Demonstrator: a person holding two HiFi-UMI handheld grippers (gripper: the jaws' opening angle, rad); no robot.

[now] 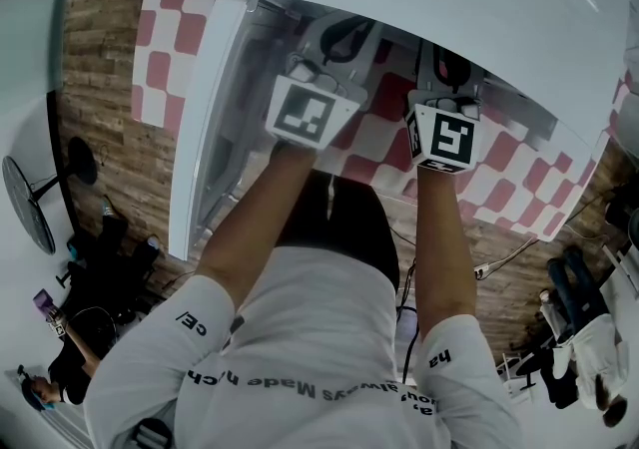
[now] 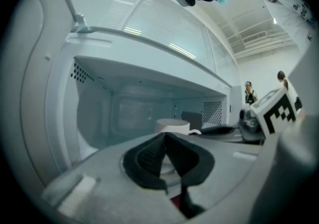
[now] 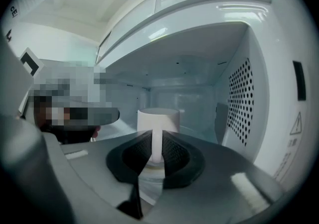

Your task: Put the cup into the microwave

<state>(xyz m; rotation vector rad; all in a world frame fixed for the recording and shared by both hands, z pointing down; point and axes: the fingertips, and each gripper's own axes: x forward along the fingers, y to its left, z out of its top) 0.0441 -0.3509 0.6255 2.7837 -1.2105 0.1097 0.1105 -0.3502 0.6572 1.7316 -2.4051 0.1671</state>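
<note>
Cool, bright light glares on the microwave (image 3: 199, 24); fisheye edges darken, blur.

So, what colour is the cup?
The cup is white; the right gripper view shows it best.

The cup (image 3: 157, 118) and microwave (image 3: 264, 44) are white — the tablecloth (image 1: 185, 8) is checked red and white, the floor (image 1: 110, 88) brown.

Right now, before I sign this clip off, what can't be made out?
- The cup base: hidden in the right gripper view behind the right tool, so contact with the microwave floor is unclear.
- What the cup contains: both gripper views see it side-on.
- Left gripper view: the left tool covers the cup's lower half.
- Head view: the microwave's top hides the cup and both tools' jaws.
</note>
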